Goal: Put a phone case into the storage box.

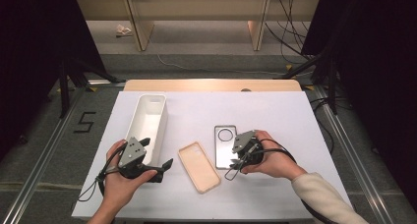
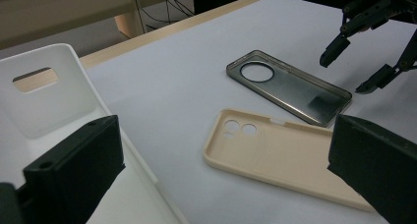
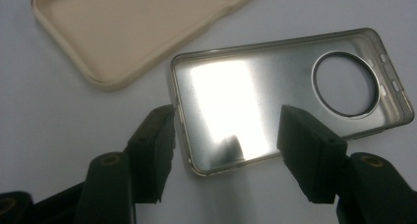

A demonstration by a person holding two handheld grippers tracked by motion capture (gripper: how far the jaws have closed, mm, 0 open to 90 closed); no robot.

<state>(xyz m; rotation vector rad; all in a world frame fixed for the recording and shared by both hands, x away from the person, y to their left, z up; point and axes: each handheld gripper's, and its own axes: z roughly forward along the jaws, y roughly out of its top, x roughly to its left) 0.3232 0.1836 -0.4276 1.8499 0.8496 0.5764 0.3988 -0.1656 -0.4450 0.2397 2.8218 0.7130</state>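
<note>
clear case (image 3: 295, 86): lower mid of right gripper view, flat on table (image 1: 275, 111), round cam hole at far end
right gripper (image 3: 226, 135): jaws wide, straddling near end, not pinching yet
step tip: lower, centre on short edge, close gently, avoid skid
beige case (image 1: 199, 166): just left, apart
left gripper (image 1: 164, 166): jaws wide, empty, by white bin (image 1: 147, 118)
writing: "5" on floor (image 1: 84, 122), left; no brands legible

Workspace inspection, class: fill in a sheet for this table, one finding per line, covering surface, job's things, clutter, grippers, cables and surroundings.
Surface: white table top, wooden strip along its far edge.
Job's things: clear grey phone case lying open side up; beige phone case beside it, apart; long white bin at left.
Clutter: nothing seen.
Grippers: right gripper open, jaws over the grey case's near end, one at its edge, not pressing; left gripper open, holding nothing, beside the bin.
Cables: one trailing from each gripper; more on the floor beyond.
Surroundings: grey floor, wooden shelving, dark stands, floor mark "5".
</note>
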